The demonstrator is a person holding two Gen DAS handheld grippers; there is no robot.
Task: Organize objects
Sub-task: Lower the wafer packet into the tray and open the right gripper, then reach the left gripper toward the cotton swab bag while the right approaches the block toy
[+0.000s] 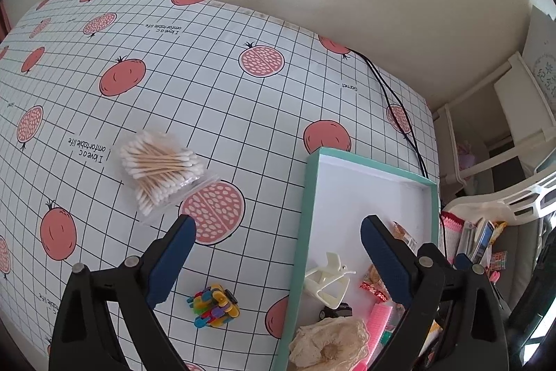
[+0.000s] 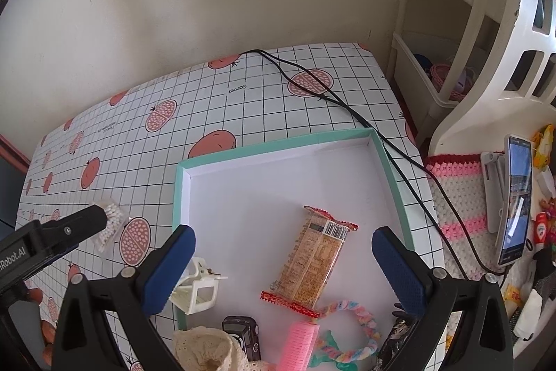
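A clear bag of cotton swabs [image 1: 161, 169] lies on the pomegranate-print tablecloth, just ahead and left of my open, empty left gripper [image 1: 278, 233]. A small multicoloured block toy [image 1: 214, 305] lies on the cloth between the left fingers, near the camera. A teal-rimmed white tray [image 1: 302, 218] sits to the right. In the right wrist view the tray [image 2: 180, 193] holds a snack packet [image 2: 312, 259], a white hair claw [image 2: 196, 287], a pink roller [image 2: 300, 345], a pastel scrunchie [image 2: 354, 329] and cream lace cloth [image 2: 205, 350]. My right gripper [image 2: 283, 239] is open and empty over the tray.
A black cable [image 2: 351, 106] runs across the table's back right and past the tray. A crocheted mat [image 2: 458, 197] with a phone on a stand [image 2: 517, 197] lies to the right. White shelving [image 2: 448, 58] stands beyond the table edge. A wall is behind.
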